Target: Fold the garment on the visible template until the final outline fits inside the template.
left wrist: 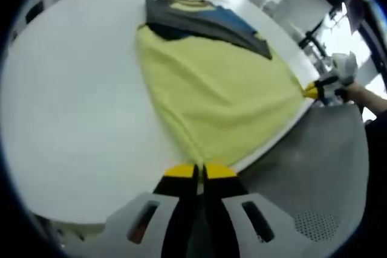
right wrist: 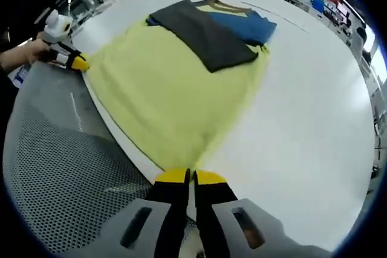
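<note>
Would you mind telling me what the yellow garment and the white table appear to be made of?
The garment: soft knit cloth, probably cotton, matte; it drapes and creases where the left gripper and right gripper pinch its corners. The table: a hard, smooth white board, perhaps laminate, with a faint sheen; the exact material is unclear.

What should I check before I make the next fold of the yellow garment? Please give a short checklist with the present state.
1. Left hand-held gripper shut on a corner of the yellow garment: ok.
2. Right hand-held gripper shut on the other near corner: ok.
3. Near hem stretched between both grippers at the edge of the white table: ok.
4. Garment whole on the table: ok, apart from the held hem at the edge.
5. Dark sleeves already folded in over the body: ok.
6. Template outline under the garment: cannot tell.
</note>
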